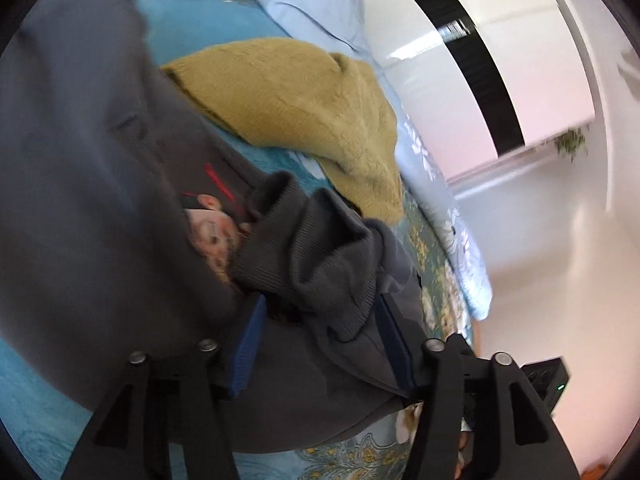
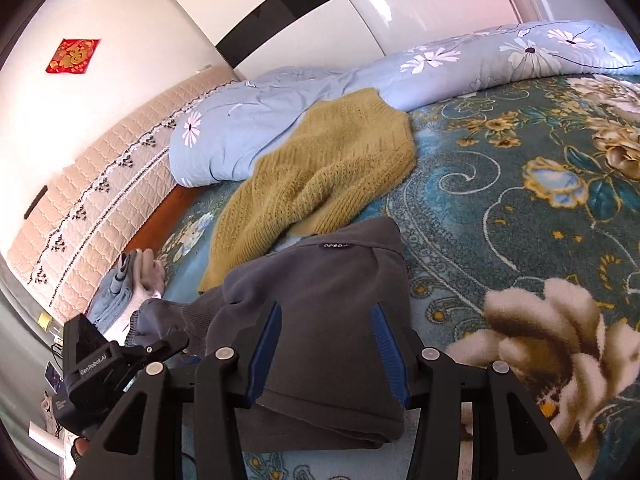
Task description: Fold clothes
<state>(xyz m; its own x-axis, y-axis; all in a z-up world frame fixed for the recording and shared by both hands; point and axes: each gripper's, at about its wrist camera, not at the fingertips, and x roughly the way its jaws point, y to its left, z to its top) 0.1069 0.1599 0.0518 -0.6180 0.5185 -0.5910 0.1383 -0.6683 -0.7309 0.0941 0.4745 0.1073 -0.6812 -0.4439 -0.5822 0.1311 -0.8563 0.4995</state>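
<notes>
A dark grey sweatshirt [image 2: 320, 300] lies partly folded on the teal floral bedspread [image 2: 500, 220]. In the left wrist view the sweatshirt [image 1: 100, 200] fills the left side, with its ribbed cuffs [image 1: 316, 252] bunched between the blue pads of my left gripper [image 1: 320, 312], whose jaws stand wide apart. A printed face graphic [image 1: 212, 236] shows on it. My right gripper [image 2: 326, 316] is open, its pads on either side of the folded grey cloth. The left gripper also shows in the right wrist view [image 2: 132, 348], at the sleeve end.
A mustard knitted sweater [image 2: 320, 172] lies beyond the sweatshirt, against a light blue flowered duvet [image 2: 360, 84]. A small pile of pale clothes [image 2: 132, 280] sits at the bed's left edge by the quilted headboard [image 2: 100, 200]. White wardrobe doors stand behind.
</notes>
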